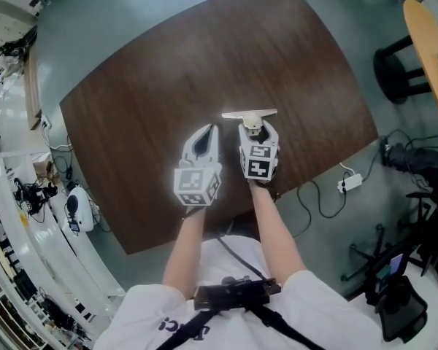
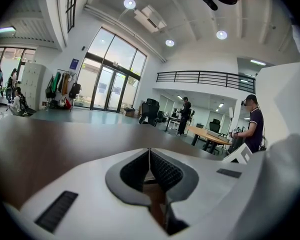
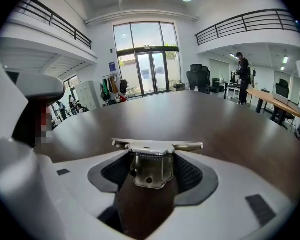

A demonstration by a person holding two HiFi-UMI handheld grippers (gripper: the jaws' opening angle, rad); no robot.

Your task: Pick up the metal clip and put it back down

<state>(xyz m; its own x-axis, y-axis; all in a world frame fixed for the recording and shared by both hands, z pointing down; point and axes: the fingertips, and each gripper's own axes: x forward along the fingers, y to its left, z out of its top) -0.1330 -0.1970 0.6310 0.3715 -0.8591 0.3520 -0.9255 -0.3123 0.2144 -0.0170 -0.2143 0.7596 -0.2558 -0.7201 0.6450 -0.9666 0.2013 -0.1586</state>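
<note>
the right gripper (image 3: 151, 156) is clamping the metal clip (image 3: 149, 170) by its flat tab; it is looking stiff, light, probably slippery. the left gripper (image 2: 150, 159) is sitting closed, empty.

A white power strip (image 1: 350, 181) lies beside the dark table (image 1: 168, 71).

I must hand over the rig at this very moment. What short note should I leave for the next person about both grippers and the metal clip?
Left gripper: jaws together, nothing between them, held over the table beside the right one.
Right gripper: jaws closed on the metal clip, its wide bar lying across the jaw tips.
Done: the clip is grasped. Whether it is clear of the table I cannot tell.
Left: lift it if needed, put it back down on the table, open the right jaws.
</note>
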